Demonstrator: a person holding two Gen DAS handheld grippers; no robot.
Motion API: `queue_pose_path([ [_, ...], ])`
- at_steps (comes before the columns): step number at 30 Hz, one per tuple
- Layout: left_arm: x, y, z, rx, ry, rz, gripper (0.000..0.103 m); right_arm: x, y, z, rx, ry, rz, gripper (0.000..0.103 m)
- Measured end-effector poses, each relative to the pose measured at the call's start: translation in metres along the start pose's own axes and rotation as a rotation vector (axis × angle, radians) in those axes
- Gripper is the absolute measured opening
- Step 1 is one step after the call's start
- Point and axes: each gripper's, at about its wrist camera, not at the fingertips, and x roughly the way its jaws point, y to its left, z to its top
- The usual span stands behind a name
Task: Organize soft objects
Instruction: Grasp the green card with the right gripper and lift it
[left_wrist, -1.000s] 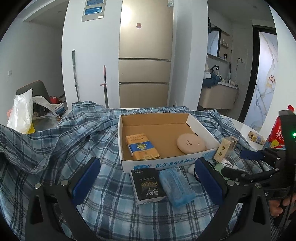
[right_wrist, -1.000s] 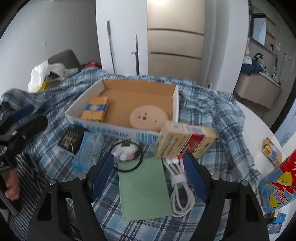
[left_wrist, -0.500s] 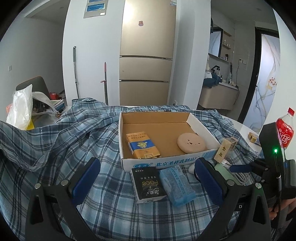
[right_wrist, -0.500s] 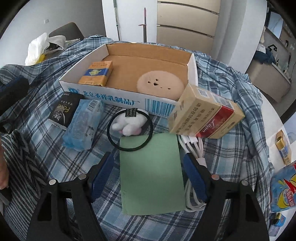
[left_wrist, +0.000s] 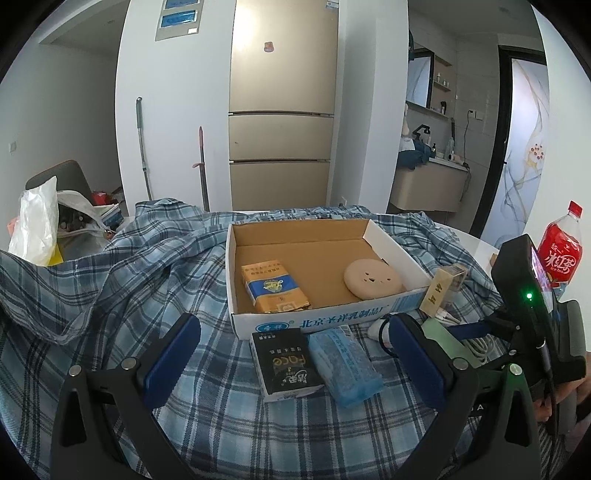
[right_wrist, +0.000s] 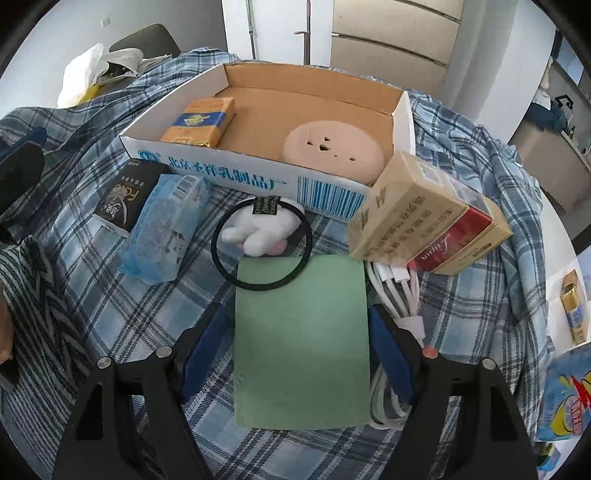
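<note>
Progress: open cardboard box (right_wrist: 258, 173) already holds a round beige sponge pad (right_wrist: 334, 149) and an orange-blue soft packet (right_wrist: 199, 122). Outside, on the plaid cloth over the tabletop: flat green cloth sheet (right_wrist: 301, 339), white plush toy (right_wrist: 264, 230) on a black hair-tie ring, blue tissue pack (right_wrist: 166, 229). Right tool (right_wrist: 297, 341) wide open, straddling the green sheet, pads not pressing, nothing held. Left tool (left_wrist: 291, 360) open, empty. Green sheet lies flat, thin, uncreased.
</note>
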Motion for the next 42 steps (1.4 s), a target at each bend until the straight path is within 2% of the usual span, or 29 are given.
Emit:
queue_pose_path([
  [4,0.002,0.000,0.000,-0.001,0.008,0.000,0.103,0.000,0.001,0.000,-0.002,-0.001,-0.001,0.076],
  [6,0.003,0.001,0.000,-0.005,0.011,0.001,0.103,-0.001,0.002,-0.001,-0.009,-0.007,0.016,0.070],
  [12,0.003,0.007,0.000,-0.032,0.010,0.021,0.103,-0.012,0.015,-0.001,-0.059,-0.062,-0.058,0.070],
  [17,0.002,0.013,0.001,-0.060,0.011,0.023,0.103,-0.033,0.009,-0.003,-0.037,-0.176,-0.013,0.069],
  [21,0.003,0.020,0.001,-0.090,0.016,0.031,0.103,-0.053,0.007,-0.005,-0.022,-0.284,-0.033,0.069],
  [24,0.006,0.021,0.001,-0.094,0.032,0.044,0.103,-0.073,0.007,-0.007,-0.018,-0.397,-0.051,0.069],
  [29,0.014,0.025,0.000,-0.106,0.072,0.079,0.102,-0.099,-0.001,-0.011,0.074,-0.561,-0.074,0.069],
  [32,0.025,0.031,-0.003,-0.131,0.122,0.079,0.089,-0.106,-0.005,-0.013,0.129,-0.598,-0.087,0.069],
  [36,0.044,0.041,-0.008,-0.173,0.214,0.079,0.068,-0.099,-0.001,-0.009,0.123,-0.563,-0.085,0.069],
  [39,0.055,0.036,-0.012,-0.141,0.271,0.072,0.058,-0.096,0.001,-0.012,0.111,-0.551,-0.082,0.070],
  [42,0.061,0.026,-0.015,-0.093,0.301,0.058,0.053,-0.095,0.002,-0.014,0.107,-0.546,-0.084,0.070],
])
